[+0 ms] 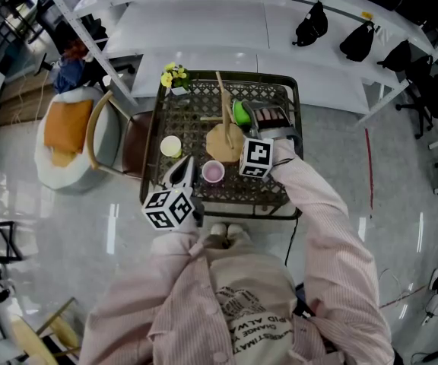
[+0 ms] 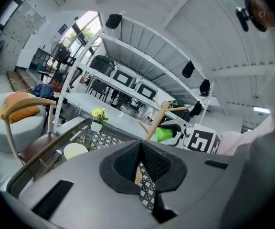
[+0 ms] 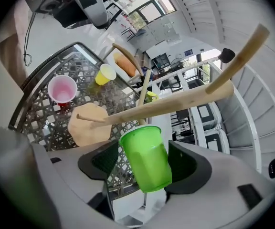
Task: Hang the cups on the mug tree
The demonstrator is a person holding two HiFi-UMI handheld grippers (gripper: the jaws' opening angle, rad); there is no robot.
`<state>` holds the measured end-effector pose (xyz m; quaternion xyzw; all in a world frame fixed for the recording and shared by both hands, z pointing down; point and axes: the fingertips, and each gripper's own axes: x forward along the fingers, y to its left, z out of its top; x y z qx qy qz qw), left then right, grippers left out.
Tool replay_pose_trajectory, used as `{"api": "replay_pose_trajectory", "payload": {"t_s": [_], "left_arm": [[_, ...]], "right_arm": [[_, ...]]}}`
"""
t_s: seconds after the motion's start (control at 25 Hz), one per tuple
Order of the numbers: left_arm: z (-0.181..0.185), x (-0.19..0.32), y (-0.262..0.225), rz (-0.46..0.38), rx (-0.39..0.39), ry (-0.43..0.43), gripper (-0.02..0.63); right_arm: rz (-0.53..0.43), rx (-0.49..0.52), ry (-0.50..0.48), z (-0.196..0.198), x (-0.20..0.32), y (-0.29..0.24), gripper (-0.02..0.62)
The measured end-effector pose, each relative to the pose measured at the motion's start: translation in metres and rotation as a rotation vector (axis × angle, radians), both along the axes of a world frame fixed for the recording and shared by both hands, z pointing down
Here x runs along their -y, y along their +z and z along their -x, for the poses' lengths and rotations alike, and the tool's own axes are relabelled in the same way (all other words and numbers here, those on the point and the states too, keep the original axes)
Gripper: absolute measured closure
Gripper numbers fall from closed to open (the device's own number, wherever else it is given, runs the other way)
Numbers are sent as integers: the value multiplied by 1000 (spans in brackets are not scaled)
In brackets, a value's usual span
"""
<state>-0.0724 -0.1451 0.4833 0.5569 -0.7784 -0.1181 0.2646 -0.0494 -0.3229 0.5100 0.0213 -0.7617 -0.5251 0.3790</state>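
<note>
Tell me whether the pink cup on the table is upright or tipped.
Upright: the pink cup stands on the lattice table with its open mouth facing up.

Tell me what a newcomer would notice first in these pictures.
The bright green cup clamped in the right tool stands out, held close to the wooden mug tree on the wire-mesh table. Next come the pink cup and the pale yellow cup, upright on the table's near-left part, with the left tool shut and empty near them.
</note>
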Motion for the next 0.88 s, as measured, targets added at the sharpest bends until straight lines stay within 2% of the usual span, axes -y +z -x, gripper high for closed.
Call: {"api": "replay_pose_trajectory", "payload": {"t_s": [0.52,0.64,0.88], "left_arm": [[-15,-8,-6,-12,10,-12,607],[-20,-9,-9,-20,16,-14,607],[-28,-10,-11,-31,27,-16,607]], "right_arm": [[92,83,46,-18,-4,-7,291],[149,138,78,-26,-5,-14,291],[321,255,167,-44,-8,-22,293]]}}
